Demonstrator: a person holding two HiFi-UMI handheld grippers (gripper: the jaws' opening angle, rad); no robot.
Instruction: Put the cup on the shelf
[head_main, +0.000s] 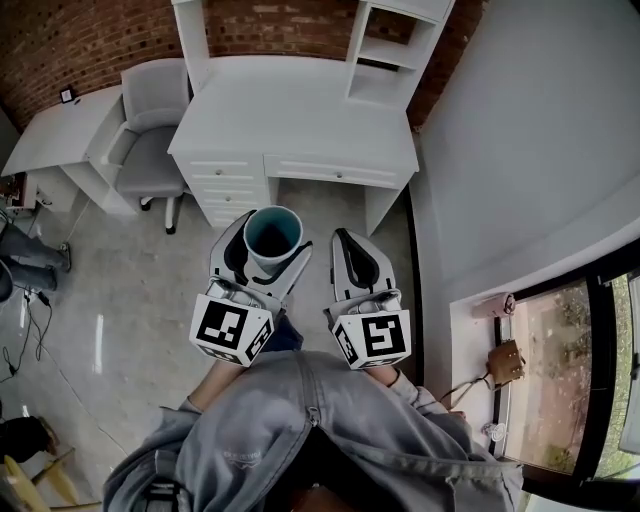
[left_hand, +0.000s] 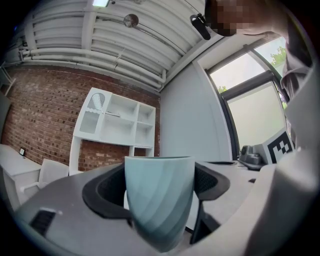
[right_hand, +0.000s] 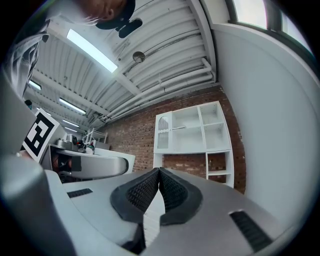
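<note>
My left gripper pinches teal cup upright | shelf unit beyond, frame top | right gripper pressed together, empty

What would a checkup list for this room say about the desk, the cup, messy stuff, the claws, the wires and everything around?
Surface: the white desk top looks bare.
Job's things: the blue-green cup is upright between the left claw's pads. The white shelf stands on the desk, with no cup on it yet.
Clutter: small objects sit on the window ledge.
Claws: the left claw is closed on the cup. The right claw is shut and empty.
Cables: thin wires trail at the far left, and another lies by the window ledge.
Surroundings: grey chair, brick wall, window.
</note>
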